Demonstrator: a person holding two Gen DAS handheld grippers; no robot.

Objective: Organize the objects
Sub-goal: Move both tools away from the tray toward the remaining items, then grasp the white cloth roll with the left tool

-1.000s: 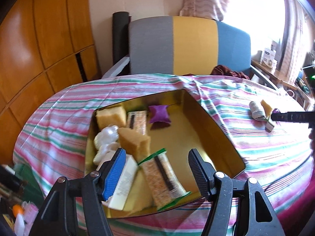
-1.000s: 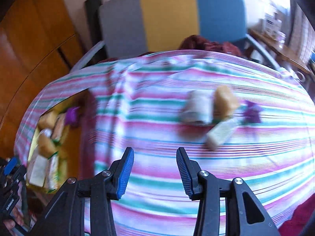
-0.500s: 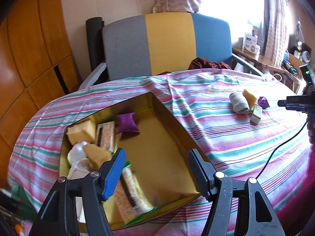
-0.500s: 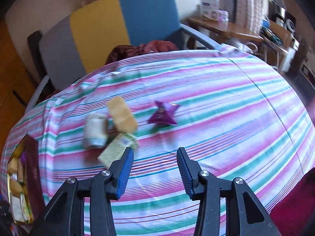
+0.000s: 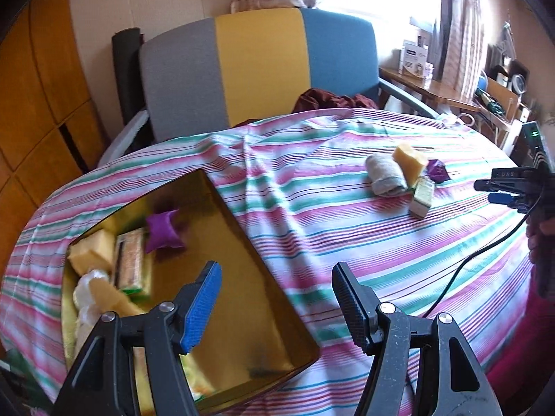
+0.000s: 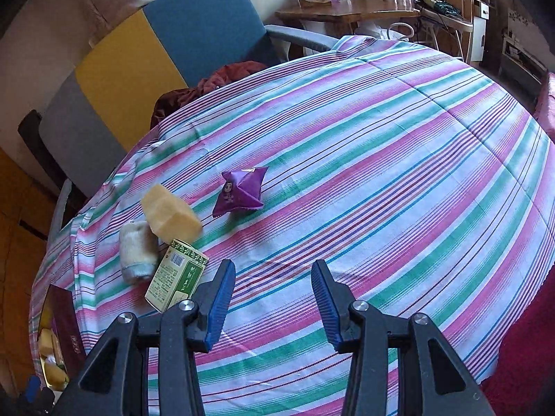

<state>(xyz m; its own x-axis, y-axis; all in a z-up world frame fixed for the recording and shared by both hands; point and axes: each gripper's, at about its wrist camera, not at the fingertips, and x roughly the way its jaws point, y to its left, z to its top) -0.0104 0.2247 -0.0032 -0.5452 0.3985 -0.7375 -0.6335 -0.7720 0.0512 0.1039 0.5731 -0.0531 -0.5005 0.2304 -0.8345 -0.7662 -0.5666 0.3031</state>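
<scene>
Objects lie in two groups on the striped tablecloth of the table. At left, the gold box holds a purple pouch, yellow sponges and a snack pack. The left hand-held gripper hangs over its right wall, jaws apart, empty. Farther right sit a rolled cloth, yellow sponge, green carton and purple packet. The right hand-held gripper hovers near them, released, nothing between its pads.

The left black plastic claw carries one blue ribbed pad, one black, and silver screws. The right black claw has two blue pads; a black cable trails from it.
</scene>
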